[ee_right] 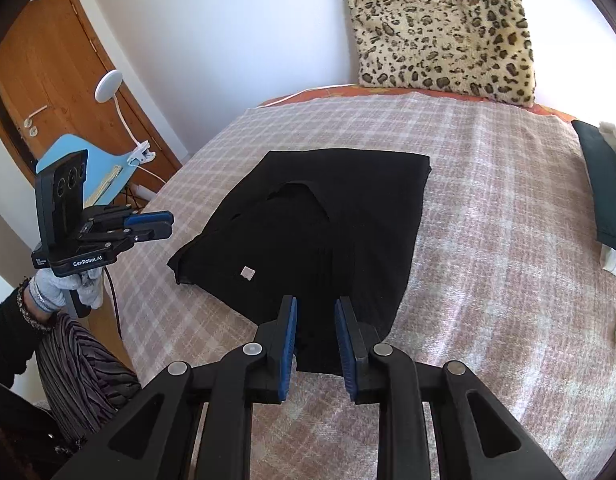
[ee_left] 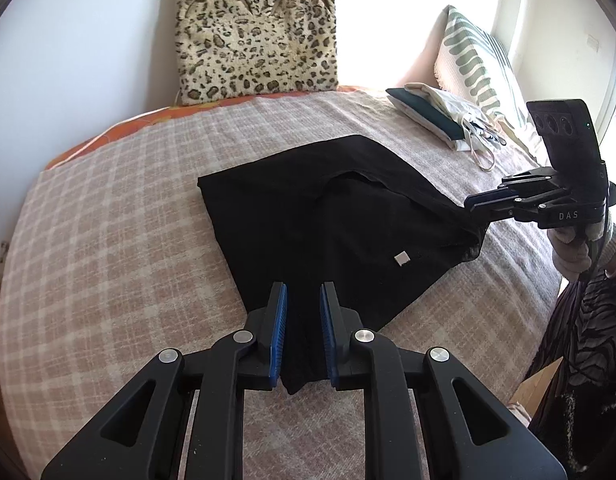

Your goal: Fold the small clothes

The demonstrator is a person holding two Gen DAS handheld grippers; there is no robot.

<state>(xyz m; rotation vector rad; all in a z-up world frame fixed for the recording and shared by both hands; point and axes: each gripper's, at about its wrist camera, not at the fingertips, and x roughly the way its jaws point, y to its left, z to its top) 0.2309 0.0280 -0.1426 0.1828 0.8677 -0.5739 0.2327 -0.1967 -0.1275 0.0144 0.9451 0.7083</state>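
A home bedroom. A bed (ee_left: 108, 208) with checked blanket carries pillows (ee_left: 473, 60). A wooden door (ee_right: 48, 92) stands beside it.

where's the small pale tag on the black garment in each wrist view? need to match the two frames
Left wrist: the pale tag sits right of centre on the black garment, ahead and right of the left hand-held gripper.
Right wrist: the tag sits left of centre, ahead and left of the right hand-held gripper.
Shared landmark: the leopard-print cushion against the wall.
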